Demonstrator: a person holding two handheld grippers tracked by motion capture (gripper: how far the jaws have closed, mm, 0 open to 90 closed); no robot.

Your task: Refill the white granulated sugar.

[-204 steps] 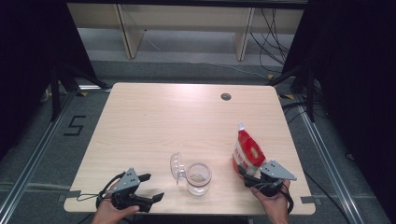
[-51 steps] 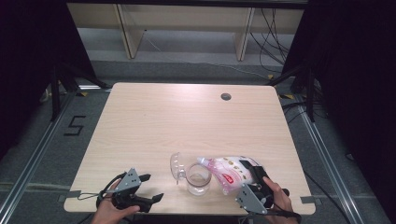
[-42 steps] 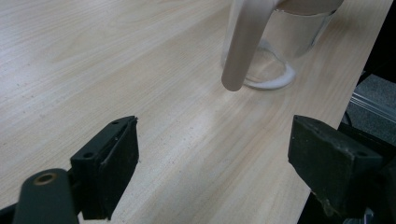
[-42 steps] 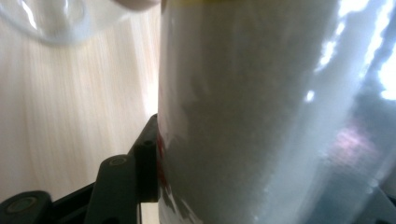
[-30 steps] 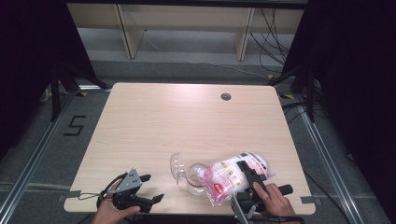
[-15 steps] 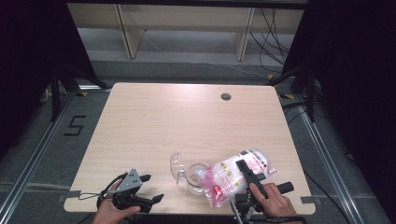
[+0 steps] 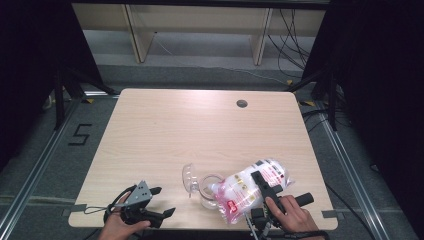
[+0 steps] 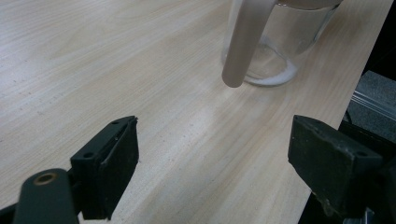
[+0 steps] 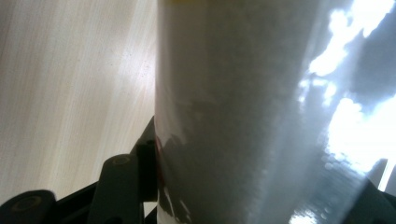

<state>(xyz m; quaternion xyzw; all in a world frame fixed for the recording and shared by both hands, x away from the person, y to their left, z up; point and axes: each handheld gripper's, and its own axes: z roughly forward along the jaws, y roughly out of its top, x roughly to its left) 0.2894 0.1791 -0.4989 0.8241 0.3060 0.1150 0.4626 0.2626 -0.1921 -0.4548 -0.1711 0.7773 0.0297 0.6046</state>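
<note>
A clear glass jug stands near the table's front edge with its lid swung up to the left. My right gripper is shut on a clear bag of white grains with a red label. The bag is tipped leftward, its mouth at the jug's rim. In the right gripper view the bag sits close between the jaws, with one finger against its left side. My left gripper rests open at the front left. In the left gripper view it faces the jug, which has a thin white layer at its base.
The wooden table has a round cable hole at the far right. Its front edge runs just under both hands. Dark stands and cables surround the table on the floor, and shelving stands behind it.
The bag, earlier upright at the right, has been lifted and tipped leftward onto the jug. Over the last second it has barely shifted. The left gripper has stayed put.
</note>
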